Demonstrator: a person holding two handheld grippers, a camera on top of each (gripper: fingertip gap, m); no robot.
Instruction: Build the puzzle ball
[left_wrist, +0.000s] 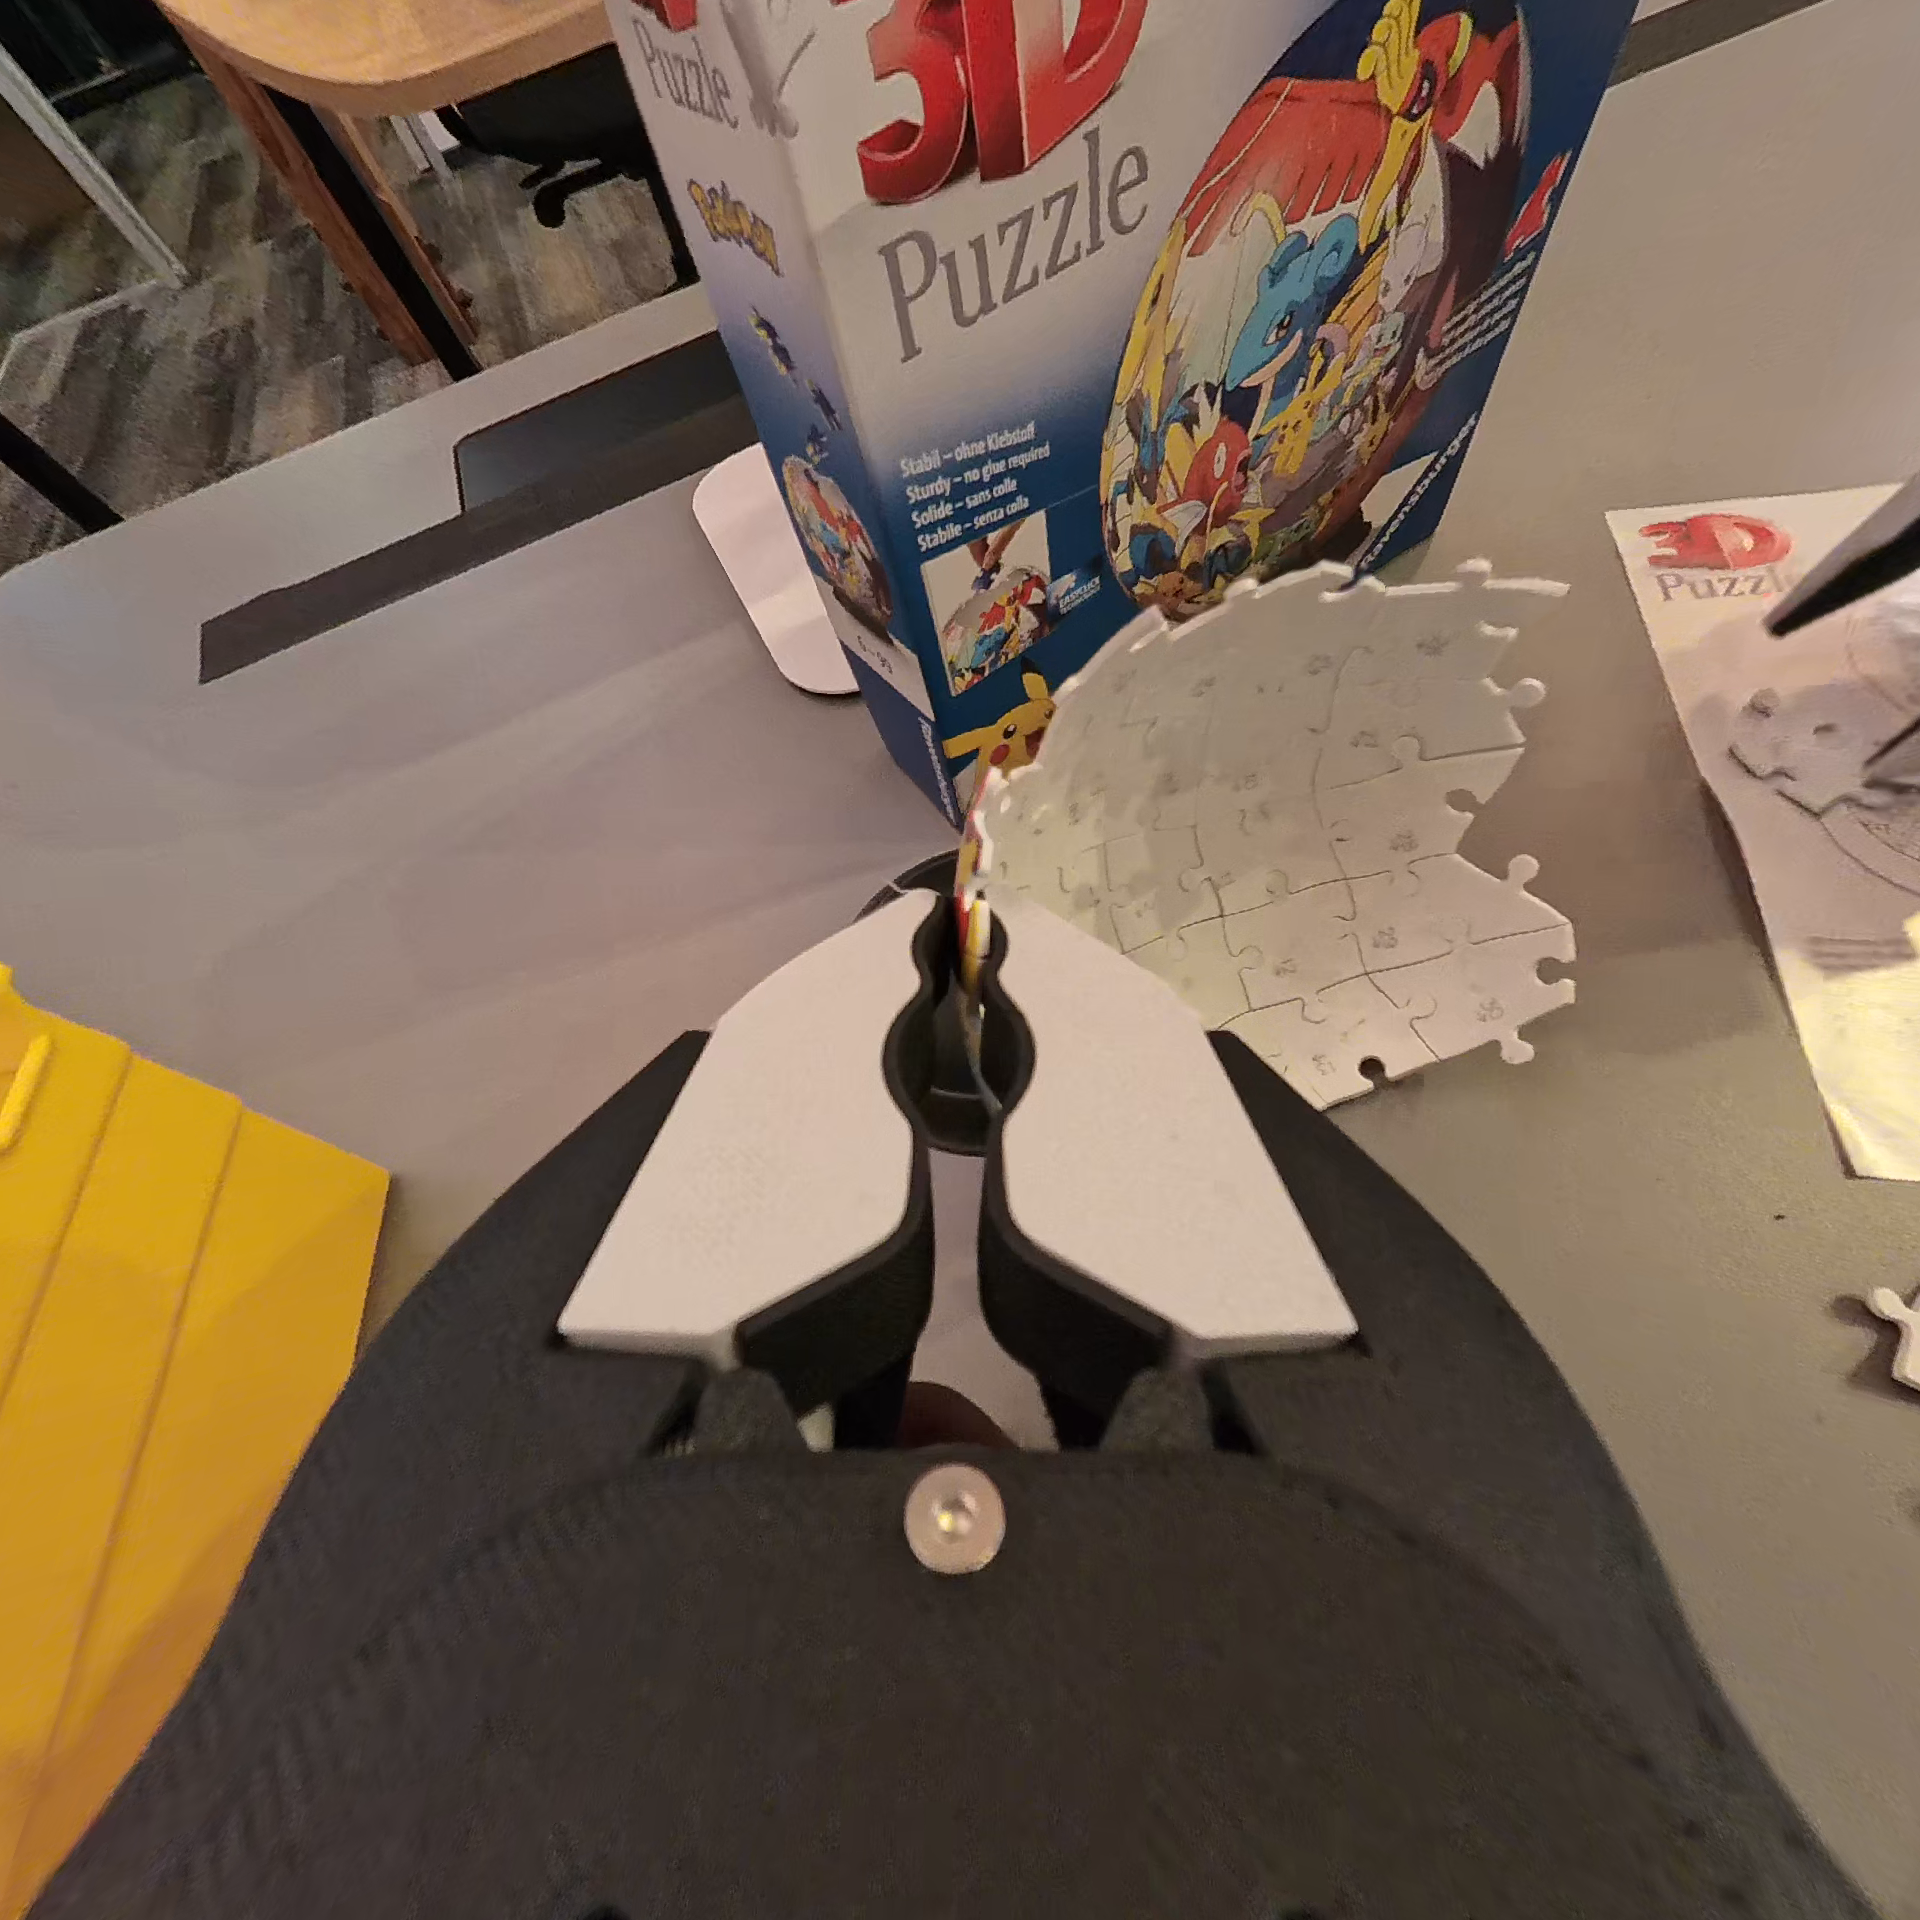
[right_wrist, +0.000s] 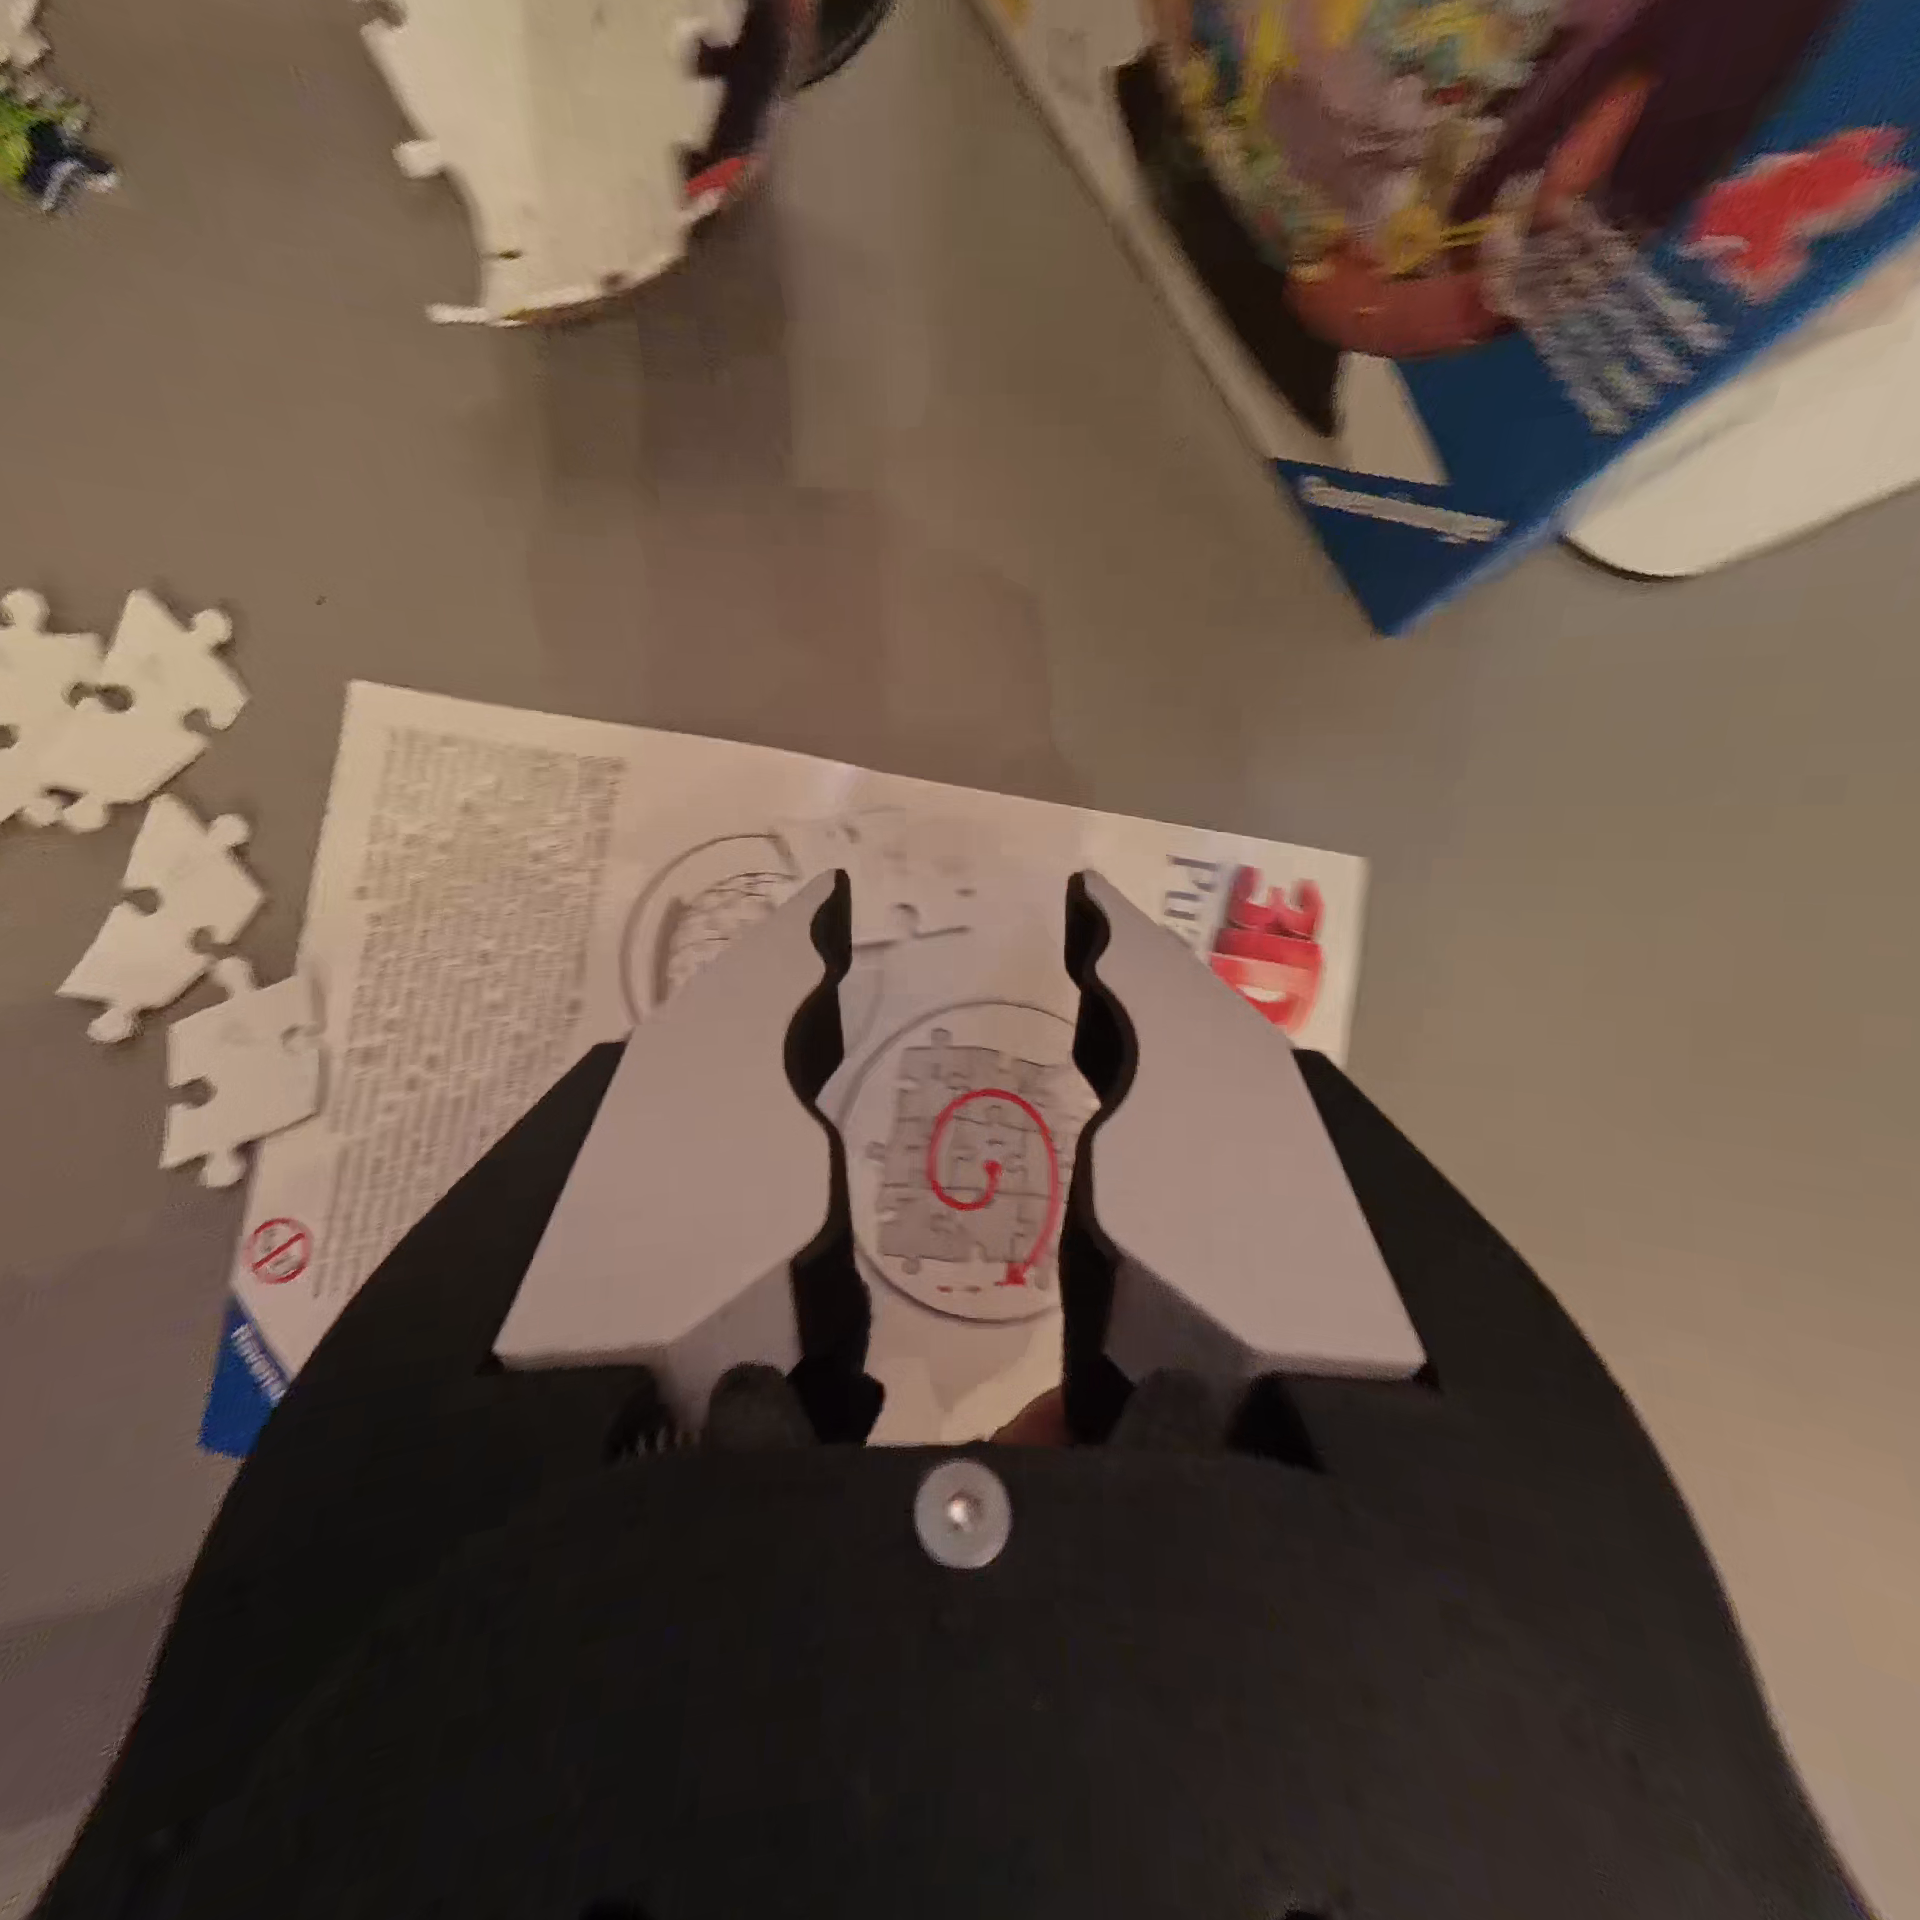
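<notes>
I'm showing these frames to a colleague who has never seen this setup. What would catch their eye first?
Probably the curved white shell of joined puzzle pieces, its edge pinched in the shut left gripper, with the colourful puzzle box standing right behind it. Next, the open right gripper over the instruction sheet, with loose white pieces on the grey table to its left.

Between the left gripper's nearly closed fingers, the pinched edge of the curved puzzle shell disappears, so its lower rim cannot be traced. Ahead of that gripper, the puzzle box is cut off by the top edge. Beneath the right gripper, the instruction sheet is partly covered; a loose piece just past its fingertips is blurred.
</notes>
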